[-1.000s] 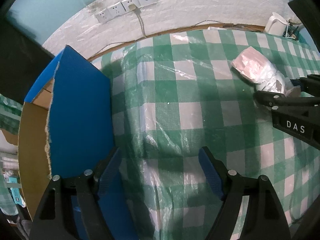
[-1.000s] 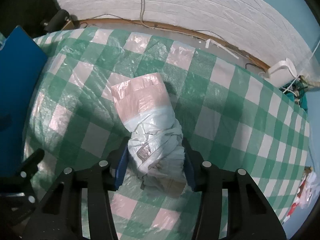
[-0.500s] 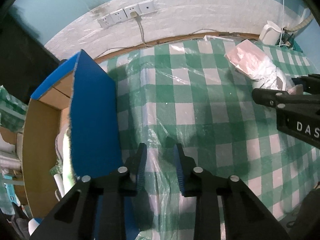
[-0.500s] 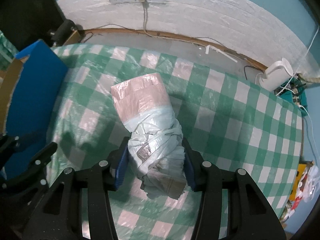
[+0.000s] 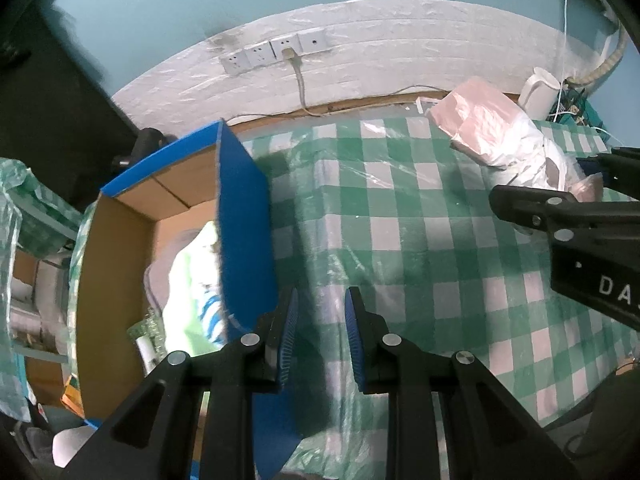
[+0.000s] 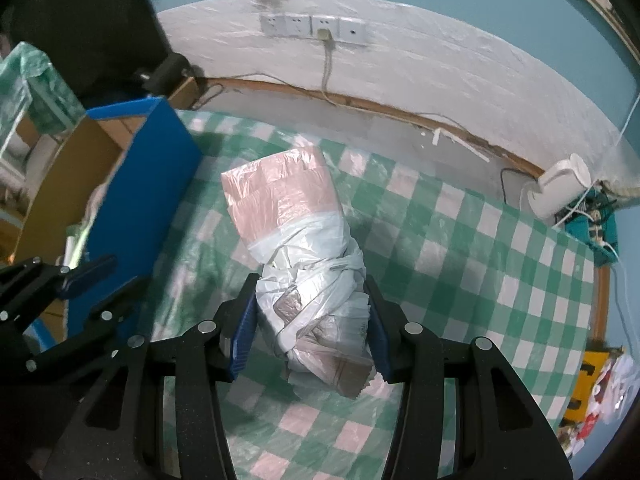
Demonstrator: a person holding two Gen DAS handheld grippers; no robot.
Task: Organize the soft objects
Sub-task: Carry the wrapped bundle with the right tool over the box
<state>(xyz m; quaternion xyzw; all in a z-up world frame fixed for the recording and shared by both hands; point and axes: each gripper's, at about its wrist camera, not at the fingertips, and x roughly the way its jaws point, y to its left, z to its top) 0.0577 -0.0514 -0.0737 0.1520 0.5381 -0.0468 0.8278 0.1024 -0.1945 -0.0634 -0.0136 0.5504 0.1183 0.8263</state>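
My right gripper (image 6: 310, 322) is shut on a soft bundle wrapped in pink and white plastic bags (image 6: 304, 248) and holds it above the green checked tablecloth (image 6: 480, 264). The bundle also shows in the left wrist view (image 5: 500, 136), at the upper right. My left gripper (image 5: 320, 332) is nearly shut with a narrow gap and holds nothing; it hovers beside the blue flap (image 5: 244, 232) of an open cardboard box (image 5: 116, 264). Soft green and white items (image 5: 192, 280) lie inside the box. In the right wrist view the box (image 6: 136, 184) stands at the left.
A white wall with a socket strip (image 5: 276, 50) and a plugged cable runs behind the table. A white kettle (image 6: 560, 184) and tangled cords sit at the back right. Shelves with clutter (image 5: 24, 280) stand left of the box.
My left gripper has closed from wide open to a narrow gap and risen, so the inside of the box shows. My right gripper has lifted the bundle higher off the cloth.
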